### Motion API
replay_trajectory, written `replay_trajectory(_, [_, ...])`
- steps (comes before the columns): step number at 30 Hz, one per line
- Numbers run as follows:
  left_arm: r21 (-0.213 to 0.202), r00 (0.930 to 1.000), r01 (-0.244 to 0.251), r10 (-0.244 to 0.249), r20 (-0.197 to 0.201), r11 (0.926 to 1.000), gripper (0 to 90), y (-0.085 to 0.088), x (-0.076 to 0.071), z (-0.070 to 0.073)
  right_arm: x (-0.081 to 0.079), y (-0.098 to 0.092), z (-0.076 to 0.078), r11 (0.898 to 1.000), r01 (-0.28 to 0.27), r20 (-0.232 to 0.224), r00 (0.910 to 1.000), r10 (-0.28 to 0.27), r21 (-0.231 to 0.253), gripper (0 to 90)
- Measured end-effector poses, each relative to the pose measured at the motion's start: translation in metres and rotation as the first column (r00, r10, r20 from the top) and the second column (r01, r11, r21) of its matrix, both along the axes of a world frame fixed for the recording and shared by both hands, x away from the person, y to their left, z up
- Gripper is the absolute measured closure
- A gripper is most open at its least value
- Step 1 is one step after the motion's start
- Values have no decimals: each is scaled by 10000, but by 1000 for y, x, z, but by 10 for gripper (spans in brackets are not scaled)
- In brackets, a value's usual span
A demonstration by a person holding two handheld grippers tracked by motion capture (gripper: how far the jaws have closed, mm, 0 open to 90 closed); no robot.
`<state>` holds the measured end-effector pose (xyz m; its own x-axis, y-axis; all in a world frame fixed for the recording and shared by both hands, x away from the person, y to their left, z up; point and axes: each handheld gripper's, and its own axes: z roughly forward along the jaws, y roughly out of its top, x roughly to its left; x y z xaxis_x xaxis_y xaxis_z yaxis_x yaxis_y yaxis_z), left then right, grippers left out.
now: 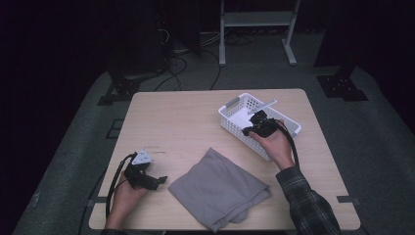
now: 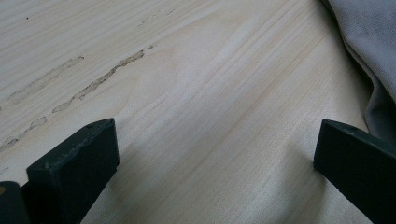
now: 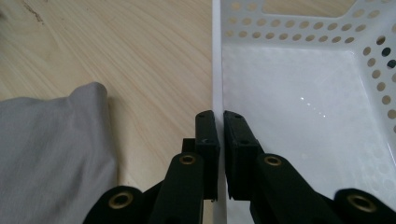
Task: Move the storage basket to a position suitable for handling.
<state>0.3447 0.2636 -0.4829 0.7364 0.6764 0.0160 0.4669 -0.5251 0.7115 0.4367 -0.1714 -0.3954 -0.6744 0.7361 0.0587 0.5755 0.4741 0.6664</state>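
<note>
My right gripper (image 3: 219, 123): black jaws w/ brass-coloured rivets, clamped on the white basket (image 3: 217, 56) wall; basket has rows of small round holes. Cloth (image 3: 51, 154) to the left of that gripper: plain grey, no print. Table (image 2: 196, 84) under my left gripper (image 2: 215, 149): pale wood grain, w/ darker streak marks; jaws black too. My sleeve (image 1: 308, 205): dark plaid.

High view: above near edge of table (image 1: 195, 112), facing forward and down, far off. Left gripper view: low over table, close, cloth (image 2: 369, 42) at right. Right gripper view: close, along basket (image 3: 217, 56) wall; cloth and table shared.
</note>
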Motion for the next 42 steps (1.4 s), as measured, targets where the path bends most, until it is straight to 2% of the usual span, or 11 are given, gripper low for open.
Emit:
replay_trajectory(11, [4,10000,1,-1,4,10000,0,0,0,0,-25,-36,-1,9993,282,110,9995,-285,262,840])
replay_trajectory(19, [-63,10000,-35,35,15,10000,0,0,0,0,-43,-52,-4,9987,498,197,9986,-500,116,840])
replay_trajectory(28, [-20,10000,-11,12,15,10000,0,0,0,0,-65,-73,-4,9950,1003,143,9948,-1004,33,840])
replay_trajectory(37, [-24,10000,-13,13,13,10000,0,0,0,0,-75,-76,-12,9924,1208,-70,9926,-1210,-228,835])
replay_trajectory(42, [-23,10000,-12,12,14,10000,0,0,0,0,-76,-76,-13,9922,1236,-79,9923,-1238,-188,831])
